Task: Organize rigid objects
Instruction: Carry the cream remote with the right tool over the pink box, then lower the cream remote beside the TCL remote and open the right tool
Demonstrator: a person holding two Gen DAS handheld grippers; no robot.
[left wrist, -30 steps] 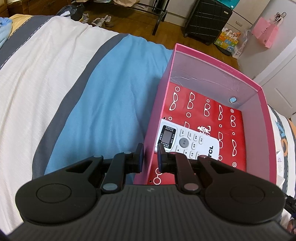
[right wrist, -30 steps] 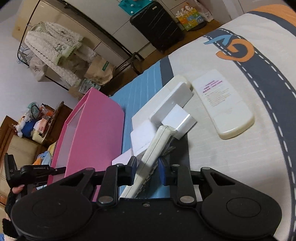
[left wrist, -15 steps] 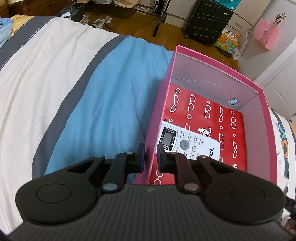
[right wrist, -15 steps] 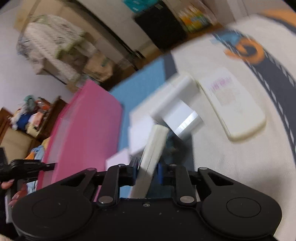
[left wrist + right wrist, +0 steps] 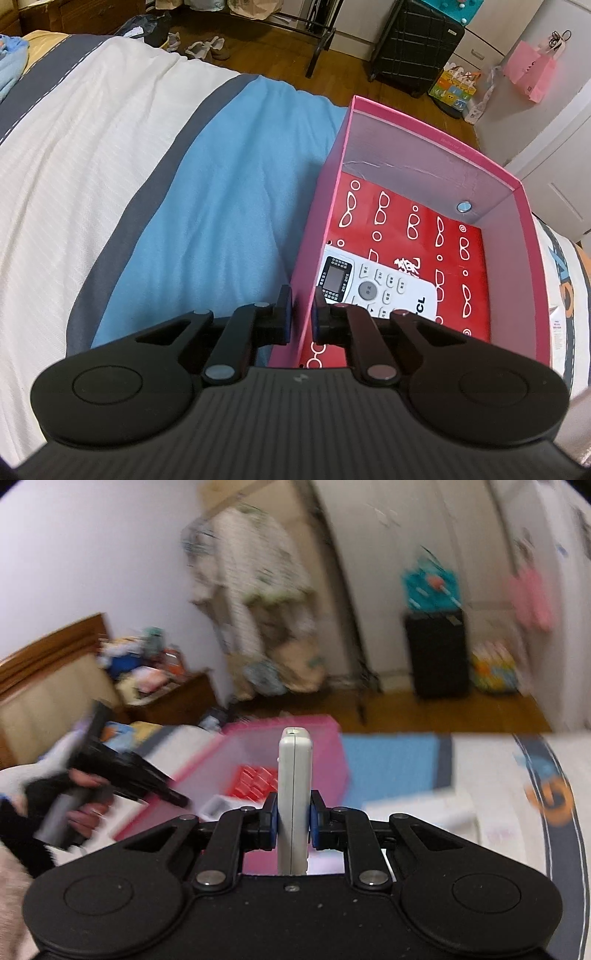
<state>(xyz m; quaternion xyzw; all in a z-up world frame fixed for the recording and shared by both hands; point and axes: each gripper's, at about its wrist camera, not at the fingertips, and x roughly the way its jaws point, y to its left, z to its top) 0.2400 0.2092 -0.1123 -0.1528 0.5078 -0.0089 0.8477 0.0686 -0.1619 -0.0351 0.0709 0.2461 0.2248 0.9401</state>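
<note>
While clamped on near-left wall of one pink box (image 5: 369, 110) on bed (image 5: 207, 206): left gripper (image 5: 300, 312). One TCL remote (image 5: 373, 286) inside. Right gripper (image 5: 293, 821), closed edgewise on second white remote (image 5: 293, 775), raised.

The pink box (image 5: 413, 122) looks like matt cardboard, its floor lined with glossy red printed paper. Inside it, the remote (image 5: 373, 284) is smooth white plastic; the bed (image 5: 110, 155) beside the box wears ribbed cloth.

A bed (image 5: 110, 155) with a white, grey and blue striped cover carries an open pink box (image 5: 436, 144)
</note>
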